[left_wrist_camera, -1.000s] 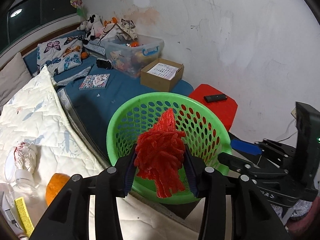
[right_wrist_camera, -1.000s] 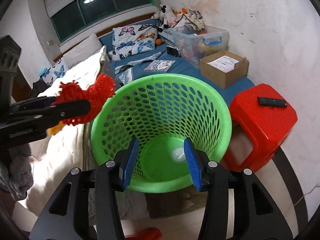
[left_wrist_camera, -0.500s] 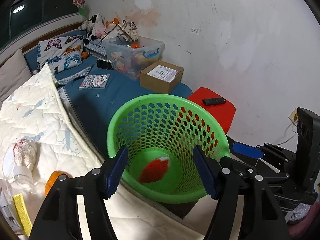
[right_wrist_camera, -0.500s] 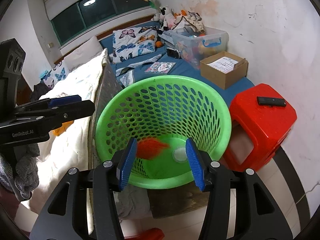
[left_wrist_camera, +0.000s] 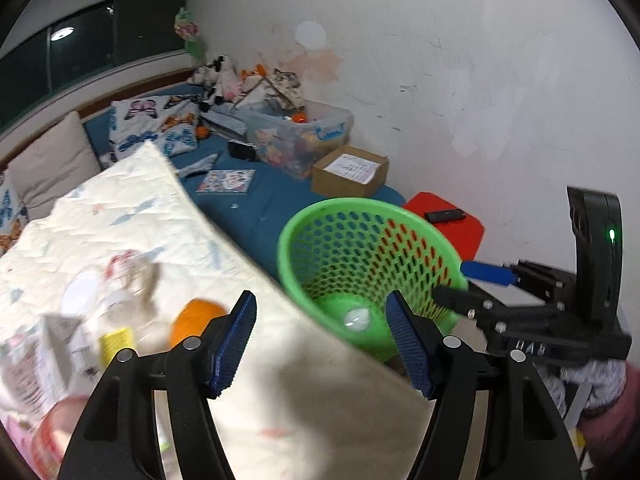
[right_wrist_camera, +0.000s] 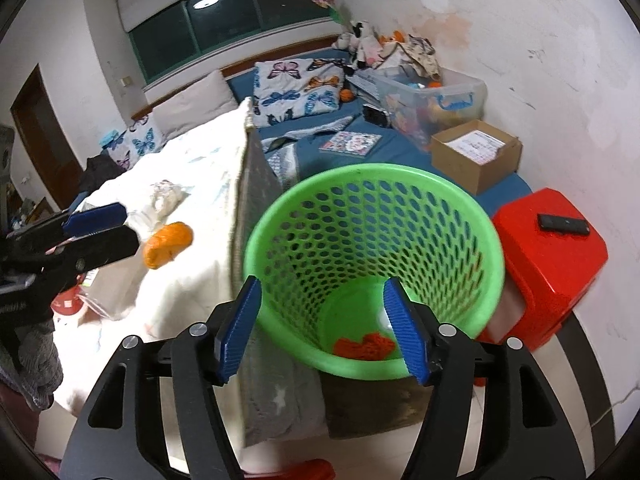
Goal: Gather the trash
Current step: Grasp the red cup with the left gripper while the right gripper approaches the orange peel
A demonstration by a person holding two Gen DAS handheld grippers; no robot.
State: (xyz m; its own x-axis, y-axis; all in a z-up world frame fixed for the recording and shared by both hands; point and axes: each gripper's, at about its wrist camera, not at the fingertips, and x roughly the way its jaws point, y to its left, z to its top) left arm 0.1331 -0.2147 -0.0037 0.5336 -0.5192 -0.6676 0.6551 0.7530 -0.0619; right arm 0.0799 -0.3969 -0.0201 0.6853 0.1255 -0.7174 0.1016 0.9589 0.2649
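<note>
Trash on your cream quilt (left_wrist_camera: 120,232) comprises an orange crumpled piece (right_wrist_camera: 166,244), a blurred clear wrapper with red print (left_wrist_camera: 132,280) and a small carton with a yellow label (left_wrist_camera: 60,344), all lying close together near the quilt's edge. One item is already collected: a red, ribbed, crinkled scrap (right_wrist_camera: 364,346) lies on the floor of the green perforated basket (right_wrist_camera: 492,248), beside a pale round mark on the basket's bottom. The basket stands upright between the bed's edge and a red plastic stool (right_wrist_camera: 560,264) that carries a black remote (right_wrist_camera: 563,224). Your left gripper (left_wrist_camera: 320,340) has its blue-padded jaws standing wide apart, with nothing between them; it is aimed across the quilt's edge, with the orange piece just beside its left pad. Your right gripper (right_wrist_camera: 322,326) has just been opening; its jaws straddle the basket's near rim without pressing on it and hold nothing. A cardboard box (right_wrist_camera: 476,152) and a clear storage bin (right_wrist_camera: 432,104) sit farther back on the blue sheet.
</note>
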